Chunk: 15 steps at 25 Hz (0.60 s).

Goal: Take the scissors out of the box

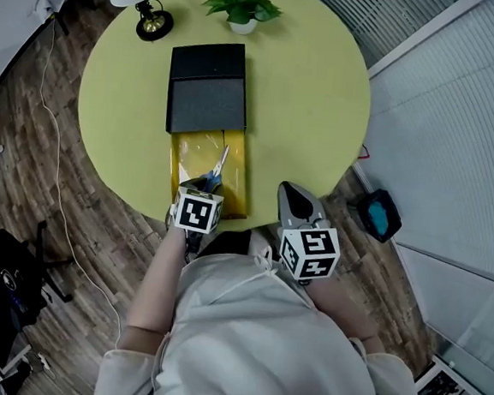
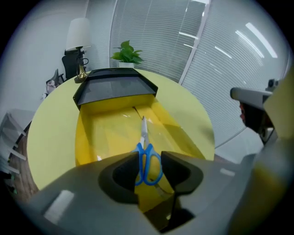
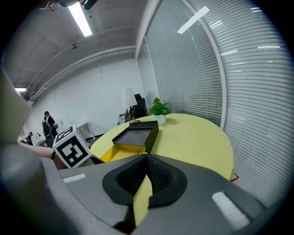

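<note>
The scissors [image 1: 217,171] lie in the open yellow tray [image 1: 236,170] of the box [image 1: 207,90], near the lower middle of the head view. Their long axis runs almost straight up the frame with a slight lean to the right. The closed blades point up toward the black lid [image 1: 205,103], and the blue handles are at the lower end, nearest the person. The lid covers the upper part of the tray, leaving the lower part uncovered.

The left gripper [image 1: 201,193] is at the tray's lower edge. In the left gripper view its jaws stand on either side of the blue handle loops, pads pressed against them, so it is grasping the scissors by the handles. There the silver blades run up the centre of the frame, away from the camera, over the glossy yellow tray floor.

The right gripper [image 1: 294,198] is at the lower right of the desk [image 1: 307,94], beside the tray and apart from it. In the right gripper view its jaws are clenched together with nothing held; only a thin wedge of desk shows below where the pads meet.

At the upper edge of the desk stand a small potted plant [image 1: 242,3] and, to its left, a lamp [image 1: 151,20] with a white shade.
</note>
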Available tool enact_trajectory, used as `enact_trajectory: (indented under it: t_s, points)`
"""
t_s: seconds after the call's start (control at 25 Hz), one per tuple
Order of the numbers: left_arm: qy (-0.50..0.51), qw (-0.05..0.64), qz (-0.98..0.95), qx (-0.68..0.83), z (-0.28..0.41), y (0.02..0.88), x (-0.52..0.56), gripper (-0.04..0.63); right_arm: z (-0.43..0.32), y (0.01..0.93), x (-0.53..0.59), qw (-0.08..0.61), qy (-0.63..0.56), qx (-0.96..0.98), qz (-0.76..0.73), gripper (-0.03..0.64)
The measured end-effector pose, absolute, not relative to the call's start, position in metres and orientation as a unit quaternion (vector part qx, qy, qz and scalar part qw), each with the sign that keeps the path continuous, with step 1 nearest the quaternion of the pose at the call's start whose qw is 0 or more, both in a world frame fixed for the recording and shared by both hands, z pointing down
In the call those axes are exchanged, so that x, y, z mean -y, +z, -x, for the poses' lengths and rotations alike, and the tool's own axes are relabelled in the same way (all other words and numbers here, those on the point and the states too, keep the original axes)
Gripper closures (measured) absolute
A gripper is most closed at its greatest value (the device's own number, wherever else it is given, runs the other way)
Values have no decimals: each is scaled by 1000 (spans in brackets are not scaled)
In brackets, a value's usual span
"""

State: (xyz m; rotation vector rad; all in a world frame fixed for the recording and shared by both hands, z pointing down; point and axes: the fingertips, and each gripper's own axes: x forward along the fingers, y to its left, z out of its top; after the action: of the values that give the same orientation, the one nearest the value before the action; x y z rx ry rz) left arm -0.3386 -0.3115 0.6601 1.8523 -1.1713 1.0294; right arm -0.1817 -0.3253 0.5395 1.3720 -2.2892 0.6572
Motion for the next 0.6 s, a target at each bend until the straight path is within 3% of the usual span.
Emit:
enact_trajectory:
  t_s: [0.24, 0.36, 0.6]
  points:
    - [439, 354, -700, 439, 344, 682, 310, 439, 170, 546, 332, 195, 250, 802, -506, 617]
    - [442, 349, -692, 452, 348, 682, 312, 491, 165, 550, 333, 196, 258, 795, -513, 617]
    - [433, 345, -696, 458, 348, 684, 312, 500, 160, 561, 332, 194, 280, 782, -522, 617]
